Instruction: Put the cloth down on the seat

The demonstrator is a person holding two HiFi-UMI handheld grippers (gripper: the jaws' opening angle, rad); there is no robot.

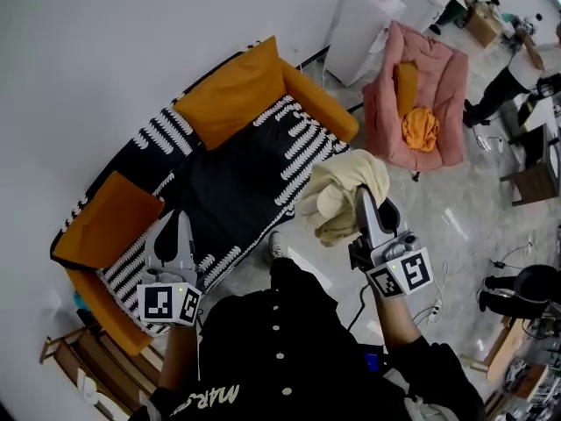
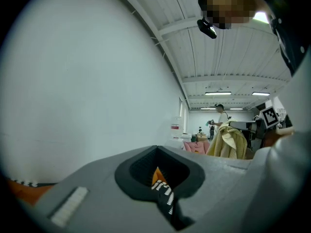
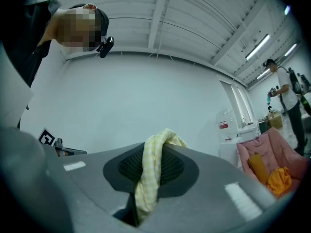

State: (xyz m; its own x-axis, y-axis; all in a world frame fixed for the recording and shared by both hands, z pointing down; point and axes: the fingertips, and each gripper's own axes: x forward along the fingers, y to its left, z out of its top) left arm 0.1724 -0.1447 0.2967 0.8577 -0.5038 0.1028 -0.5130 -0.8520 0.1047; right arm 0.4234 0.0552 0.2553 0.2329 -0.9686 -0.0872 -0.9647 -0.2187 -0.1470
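- Black buttoned shirt (image 1: 280, 349) of the person fills the bottom of the head view; pale lettering near its hem runs upside down, is cut by the frame edge and cannot be read whole
- Right gripper (image 1: 366, 202) has its jaws clamped on a pale yellow checked cloth (image 1: 344, 191); in the head view the folds bury the jaw tips
- Right gripper view shows a strip of the cloth (image 3: 150, 178) pinched between the dark ribbed pads (image 3: 172, 168)
- Bunched and hanging in the air, the cloth is just beside the sofa's front corner and is not on the seat (image 1: 232, 182)
- Left gripper (image 1: 175, 220) is empty, its jaws drawn together to a thin slit; it hides part of the striped throw (image 1: 298, 143)
- Sofa (image 1: 232, 95) has orange cushions; its near edge is hidden behind the person
- Marker cubes (image 1: 401, 274) carry black-and-white squares, no words
- Pink armchair (image 1: 429, 68) holds an orange bundle (image 1: 421, 128)
- Red-and-white label (image 3: 223, 125) on a white cabinet is too small to read
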